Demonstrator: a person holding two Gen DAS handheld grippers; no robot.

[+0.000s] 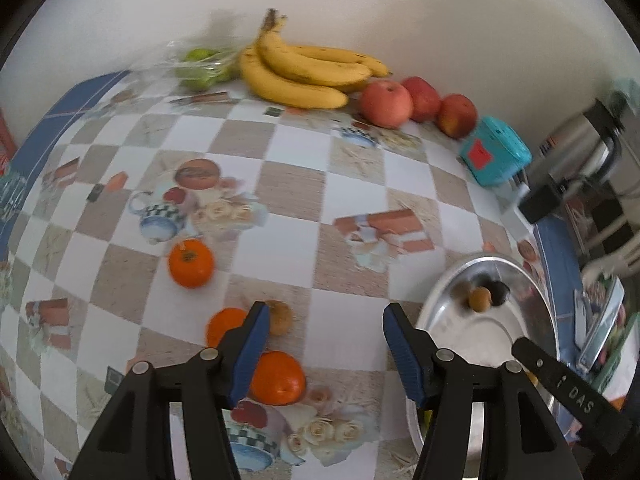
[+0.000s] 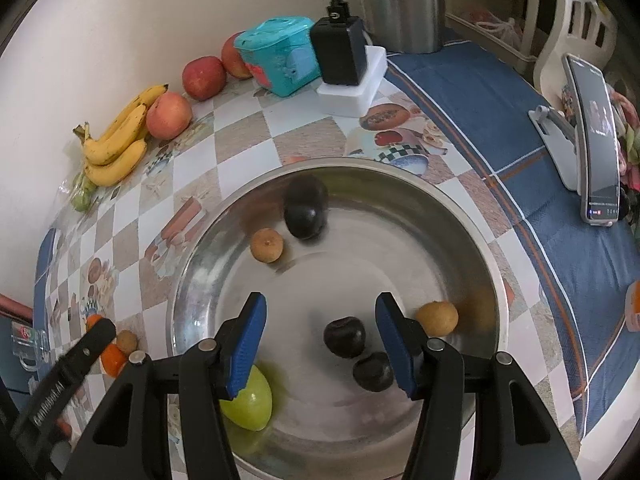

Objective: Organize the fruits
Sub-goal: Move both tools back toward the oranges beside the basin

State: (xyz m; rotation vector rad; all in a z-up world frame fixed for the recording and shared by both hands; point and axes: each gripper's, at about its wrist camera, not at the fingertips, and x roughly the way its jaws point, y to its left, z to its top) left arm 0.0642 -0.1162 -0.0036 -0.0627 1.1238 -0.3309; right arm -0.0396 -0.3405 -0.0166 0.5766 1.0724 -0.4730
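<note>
Your left gripper (image 1: 324, 320) hangs with fingers apart and empty over the checkered tablecloth (image 1: 288, 184), three oranges (image 1: 190, 263) and a small brown fruit (image 1: 280, 317) lying just beside it. Your right gripper (image 2: 320, 312) is spread too, gripping nothing, above the steel bowl (image 2: 472, 224), where dark plums (image 2: 344, 337), brown fruits (image 2: 267, 245) and a green apple (image 2: 250, 404) sit.

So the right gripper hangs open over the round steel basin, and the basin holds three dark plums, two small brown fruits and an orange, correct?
Not quite: there is no orange in the round steel basin. The sixth fruit is a green apple, as the right wrist view shows. The right gripper does hang open over the basin, with three dark plums and two small brown fruits inside.
</note>
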